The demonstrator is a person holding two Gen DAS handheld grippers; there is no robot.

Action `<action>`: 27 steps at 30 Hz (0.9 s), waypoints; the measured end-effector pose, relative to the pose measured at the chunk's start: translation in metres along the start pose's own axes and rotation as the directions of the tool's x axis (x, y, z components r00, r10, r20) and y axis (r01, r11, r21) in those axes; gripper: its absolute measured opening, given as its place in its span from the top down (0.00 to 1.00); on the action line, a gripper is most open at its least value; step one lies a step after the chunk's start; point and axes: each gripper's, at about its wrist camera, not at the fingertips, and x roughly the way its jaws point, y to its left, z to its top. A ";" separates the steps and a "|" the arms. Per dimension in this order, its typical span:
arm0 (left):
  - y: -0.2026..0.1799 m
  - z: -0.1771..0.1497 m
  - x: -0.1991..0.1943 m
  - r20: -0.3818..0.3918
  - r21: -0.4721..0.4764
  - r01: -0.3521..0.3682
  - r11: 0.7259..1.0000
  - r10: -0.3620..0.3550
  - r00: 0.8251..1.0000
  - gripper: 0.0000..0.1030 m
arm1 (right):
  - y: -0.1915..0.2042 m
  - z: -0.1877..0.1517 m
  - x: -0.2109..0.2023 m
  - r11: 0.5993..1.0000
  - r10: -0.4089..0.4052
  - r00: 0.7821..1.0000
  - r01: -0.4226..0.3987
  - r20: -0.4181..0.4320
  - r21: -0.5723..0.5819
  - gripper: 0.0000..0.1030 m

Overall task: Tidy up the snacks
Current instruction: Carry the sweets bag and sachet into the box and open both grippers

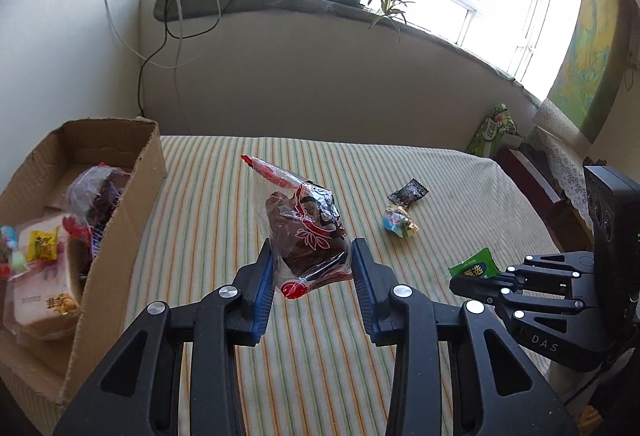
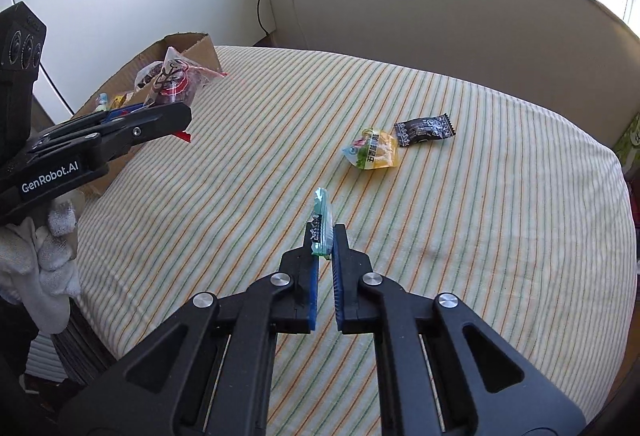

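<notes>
My left gripper (image 1: 312, 260) clamps a clear bag (image 1: 306, 232) of dark snacks; right gripper (image 2: 325, 248) pinches a green packet (image 2: 321, 224), its label unreadable edge-on.

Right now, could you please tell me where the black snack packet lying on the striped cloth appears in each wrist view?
Left wrist view: the black snack packet lies right of centre, just above a colourful packet.
Right wrist view: the black snack packet lies upper right of centre, immediately right of that same colourful packet.
Shared landmark: the cardboard box at the cloth's left edge.
</notes>
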 end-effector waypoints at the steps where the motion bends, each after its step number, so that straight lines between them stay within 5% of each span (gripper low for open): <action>1: -0.001 -0.001 -0.004 0.007 0.003 -0.002 1.000 0.002 1.000 0.66 | 0.002 0.000 -0.003 1.000 0.000 1.000 0.000 0.005 -0.005 0.94; 12: 0.015 -0.008 -0.055 0.084 0.012 -0.043 0.999 0.042 0.996 0.66 | 0.036 0.023 -0.025 0.998 0.021 0.998 -0.017 0.064 -0.064 0.94; 27: 0.120 -0.022 -0.093 0.125 -0.111 -0.208 0.972 0.221 0.967 0.66 | 0.135 0.124 0.009 0.968 0.082 0.990 -0.051 0.116 -0.244 0.94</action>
